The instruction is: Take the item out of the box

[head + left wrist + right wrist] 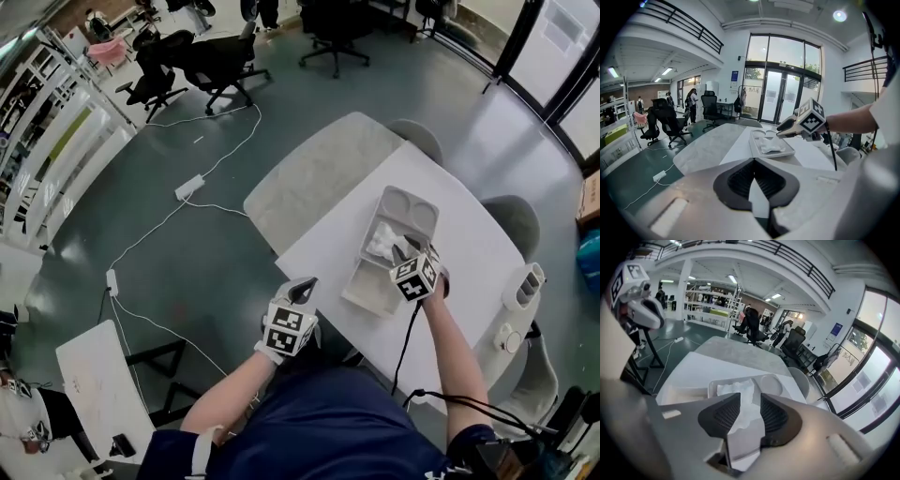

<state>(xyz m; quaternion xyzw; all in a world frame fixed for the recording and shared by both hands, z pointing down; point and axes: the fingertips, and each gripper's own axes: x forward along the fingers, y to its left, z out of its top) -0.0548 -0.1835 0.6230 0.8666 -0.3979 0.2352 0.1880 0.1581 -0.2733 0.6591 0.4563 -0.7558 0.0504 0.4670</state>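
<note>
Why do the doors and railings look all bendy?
Left gripper view: the wide-angle lens bows the glass doors, corners go black; right gripper view: balcony railing curves, windows glare white; head view: table edges stay sharp, room bulges.

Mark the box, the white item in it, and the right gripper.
box (419, 215), head view: a bare round compartment.
white item (737, 391), right gripper view: its crumpled upper part.
right gripper (409, 247), head view: midway between its jaws.
</note>
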